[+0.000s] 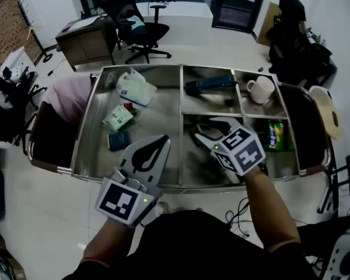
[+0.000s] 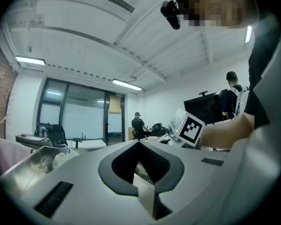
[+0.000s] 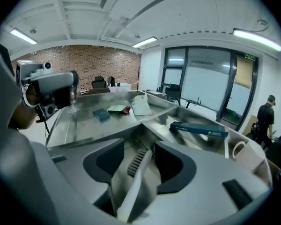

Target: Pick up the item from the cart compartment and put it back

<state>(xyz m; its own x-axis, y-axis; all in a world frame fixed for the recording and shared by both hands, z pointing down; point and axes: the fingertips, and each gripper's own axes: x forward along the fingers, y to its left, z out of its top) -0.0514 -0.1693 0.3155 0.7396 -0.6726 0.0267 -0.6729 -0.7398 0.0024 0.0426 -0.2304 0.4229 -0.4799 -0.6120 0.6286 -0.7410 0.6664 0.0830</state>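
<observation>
Currently right gripper [image 1: 207, 128] hovers over cart [image 1: 85, 134].

One cart [image 1: 84, 134]; one mug [image 1: 260, 90], one blue box [image 1: 210, 84], one white bag [image 1: 135, 87], one dark box [image 1: 119, 140], one pale packet [image 1: 118, 118], one green pack [image 1: 276, 134].

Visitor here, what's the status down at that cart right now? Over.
Left gripper shut, empty. Right gripper open, empty, above cart's near middle compartment. No item picked; blue box lies in far middle compartment. Path ahead looks clear.
</observation>
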